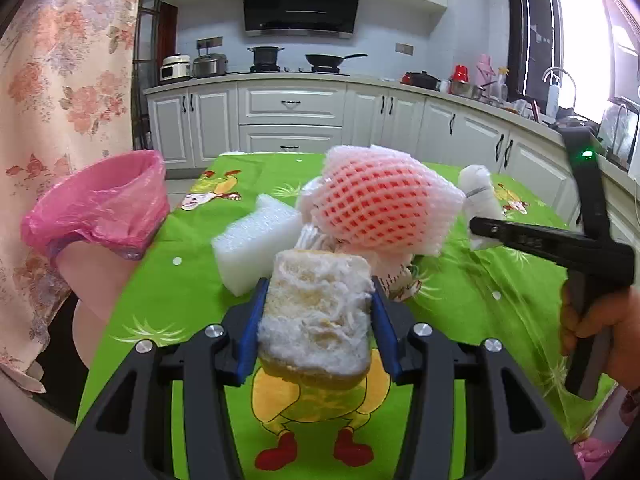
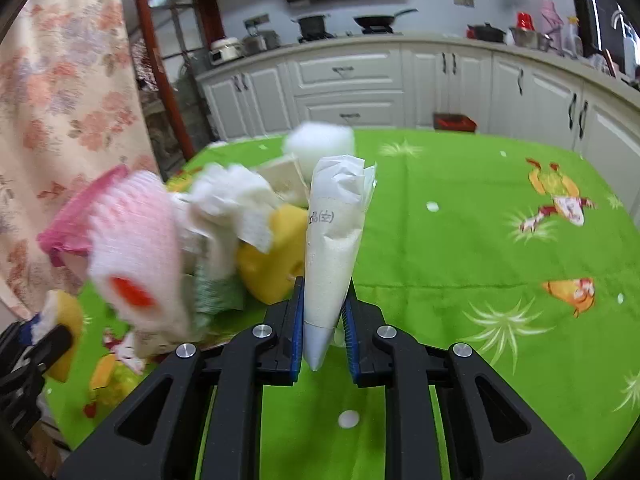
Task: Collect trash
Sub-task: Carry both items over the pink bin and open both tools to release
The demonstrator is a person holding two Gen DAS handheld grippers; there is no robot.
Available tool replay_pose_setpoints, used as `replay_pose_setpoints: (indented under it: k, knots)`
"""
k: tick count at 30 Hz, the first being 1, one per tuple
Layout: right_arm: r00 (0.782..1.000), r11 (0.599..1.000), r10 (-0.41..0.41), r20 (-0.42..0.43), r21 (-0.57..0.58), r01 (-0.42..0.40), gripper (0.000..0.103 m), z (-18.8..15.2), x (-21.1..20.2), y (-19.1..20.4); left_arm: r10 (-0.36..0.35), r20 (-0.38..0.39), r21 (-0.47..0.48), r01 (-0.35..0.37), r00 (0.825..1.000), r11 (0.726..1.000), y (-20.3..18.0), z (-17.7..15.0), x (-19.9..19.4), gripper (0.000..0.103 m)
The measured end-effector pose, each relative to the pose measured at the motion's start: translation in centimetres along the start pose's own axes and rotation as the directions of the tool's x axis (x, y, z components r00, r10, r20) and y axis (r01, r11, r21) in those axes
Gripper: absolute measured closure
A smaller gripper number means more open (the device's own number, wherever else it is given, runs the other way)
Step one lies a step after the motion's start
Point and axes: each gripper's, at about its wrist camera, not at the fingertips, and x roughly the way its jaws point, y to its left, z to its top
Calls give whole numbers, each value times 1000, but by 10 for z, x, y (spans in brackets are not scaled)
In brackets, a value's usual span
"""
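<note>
My left gripper [image 1: 318, 284] is shut on a worn yellow and white sponge [image 1: 316, 312], held above the green tablecloth [image 1: 500, 300]. A pink-bagged bin [image 1: 104, 200] stands to its left, off the table's edge. In the right wrist view my right gripper [image 2: 325, 282] is shut on a white cone-shaped packet [image 2: 336, 220] that stands upright between the blue pads. The left wrist view shows that gripper [image 1: 480, 226] at the right with the packet [image 1: 478, 188]. A pink foam fruit net [image 1: 380, 204] tops a pile of trash between the two grippers.
The pile also holds a white foam block [image 1: 256, 240], crumpled white paper [image 2: 236, 200] and a yellow sponge [image 2: 272, 264]. A floral curtain [image 1: 60, 80] hangs behind the bin. A hand [image 1: 596, 320] grips the right tool. White kitchen cabinets [image 1: 292, 120] stand beyond the table.
</note>
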Motion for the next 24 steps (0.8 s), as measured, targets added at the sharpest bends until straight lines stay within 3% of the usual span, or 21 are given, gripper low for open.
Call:
replay_pose_setpoints:
  k: [12,24]
  knots:
    - [982,984,134,135,-137,-116,84,16,-71,54,86,86,-56,-81,993,995,23,11,-39,56]
    - [943,916,308,129,-309,-257,84,18,-86,136,197,167,-122,-178,966,976,70,27,-79,56]
